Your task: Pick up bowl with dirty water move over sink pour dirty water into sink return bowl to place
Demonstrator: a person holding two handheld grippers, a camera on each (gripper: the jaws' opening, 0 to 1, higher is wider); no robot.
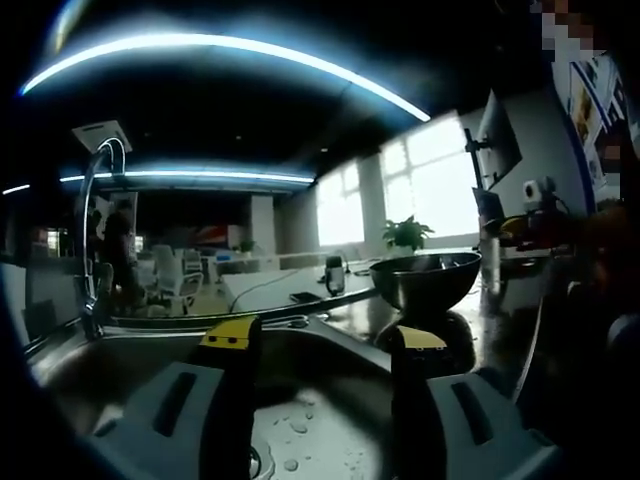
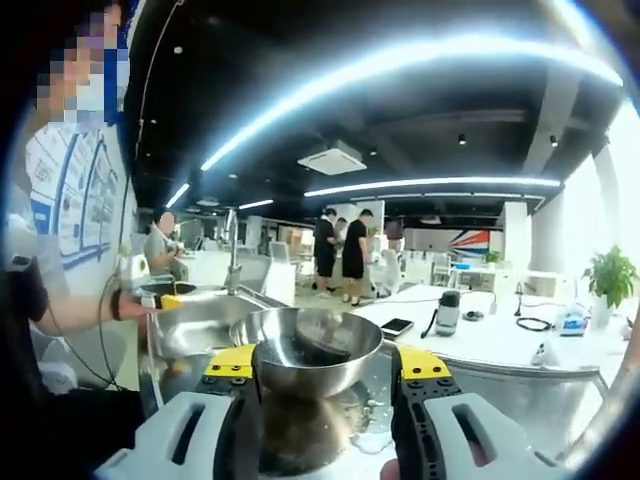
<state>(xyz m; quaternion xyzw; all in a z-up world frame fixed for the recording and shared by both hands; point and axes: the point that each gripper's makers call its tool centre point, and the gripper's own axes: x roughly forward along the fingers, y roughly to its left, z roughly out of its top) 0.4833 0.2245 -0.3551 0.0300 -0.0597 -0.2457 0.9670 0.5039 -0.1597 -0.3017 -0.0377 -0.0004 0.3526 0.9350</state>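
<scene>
Two handheld grippers, each seen from its own camera. Right gripper [image 2: 325,375] (right gripper view): yellow-tipped jaws spread wide, one on either side of the steel bowl [image 2: 306,350] without clearly touching it; whether the pads make contact cannot be told. The bowl stands upright on the wet steel counter [image 2: 300,430], its reflection beneath it, with dark liquid visible inside. Beyond it to the left lie the sink [image 2: 200,320] and its tall faucet [image 2: 233,250]; a phone [image 2: 397,327] and a small dark bottle [image 2: 447,313] rest on the white table [image 2: 500,345] behind, and several people stand in the background. Left gripper [image 1: 325,345] (left gripper view): jaws likewise wide apart and empty, hovering above the sink basin [image 1: 300,420], whose floor carries water droplets. The same bowl [image 1: 425,280] appears upper right on the counter beside the basin, near a potted plant [image 1: 405,235] and bright windows [image 1: 440,180].
</scene>
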